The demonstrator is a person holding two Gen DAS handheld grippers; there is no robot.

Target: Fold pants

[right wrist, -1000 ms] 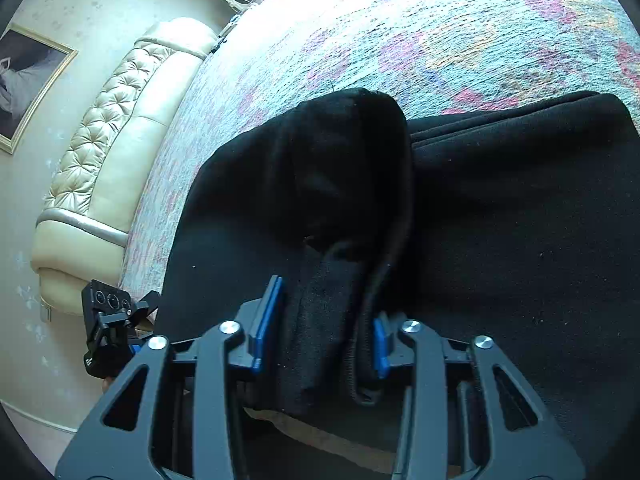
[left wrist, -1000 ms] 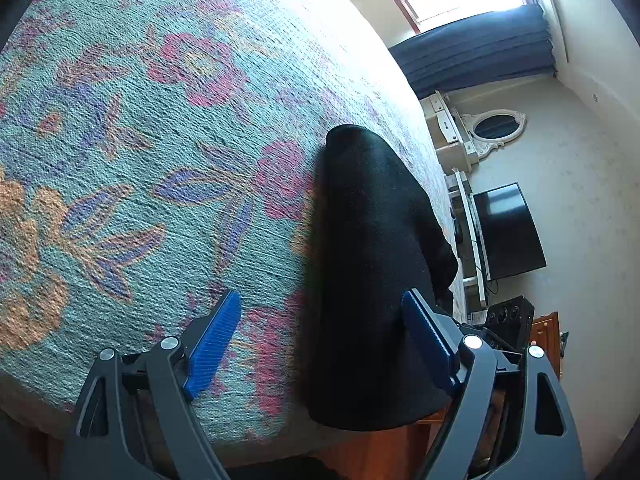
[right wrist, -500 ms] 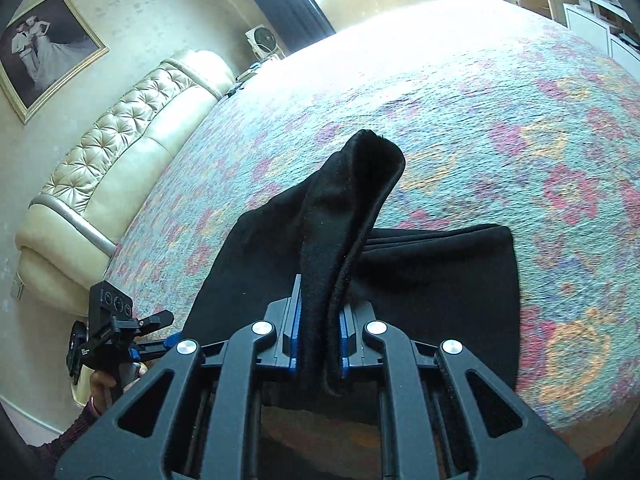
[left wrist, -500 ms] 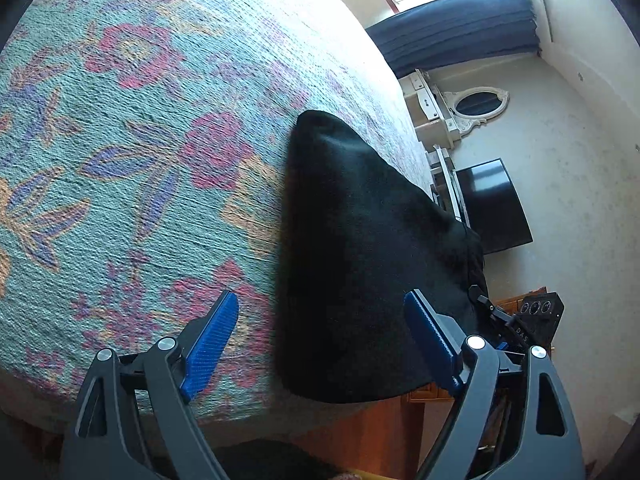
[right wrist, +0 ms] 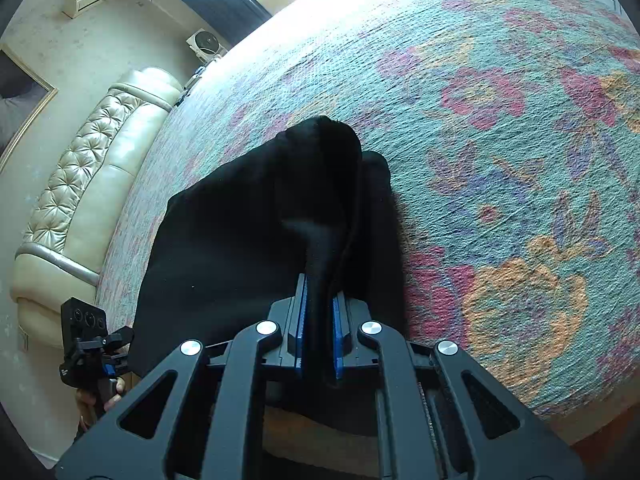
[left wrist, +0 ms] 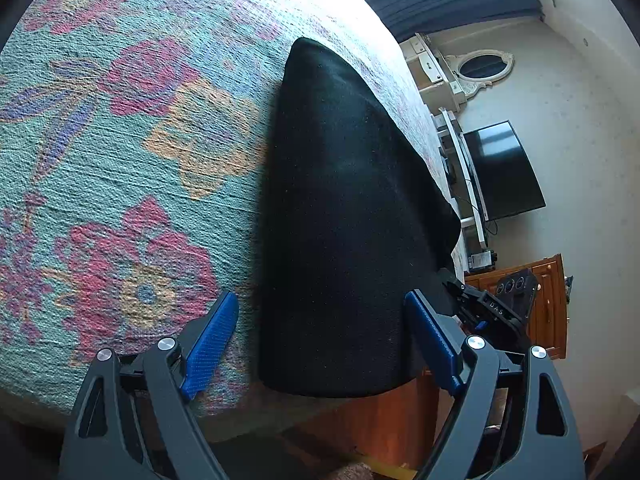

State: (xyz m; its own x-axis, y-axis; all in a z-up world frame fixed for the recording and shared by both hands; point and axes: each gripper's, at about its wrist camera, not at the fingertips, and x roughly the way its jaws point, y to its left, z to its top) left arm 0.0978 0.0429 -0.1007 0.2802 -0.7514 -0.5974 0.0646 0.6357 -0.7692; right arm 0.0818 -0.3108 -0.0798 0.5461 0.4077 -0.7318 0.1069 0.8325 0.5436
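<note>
Since a second ago, my right gripper (right wrist: pixel 318 336) has clamped down on a bunched fold of the black pants (right wrist: pixel 256 240); its jaws were just closing and now pinch the cloth tight between the blue pads. The fold stands up from the pile towards twelve o'clock in the right wrist view, so I judge the next fold is under way: that edge is ready to be carried over the rest.

Starting at the left, my left gripper (left wrist: pixel 320 336) stays spread wide and holds nothing, hovering over the near end of the pants (left wrist: pixel 340 220), which run from six o'clock up to a rounded tip near twelve. They lie on the floral bedspread (left wrist: pixel 120 160), at the bed's near edge, and have slid closer to the middle of that view.

At four o'clock there, the right gripper's body peeks out behind the cloth. How many layers I am pinching is hidden by the black fabric, and the pants' near hem is cut off behind my tool.
</note>
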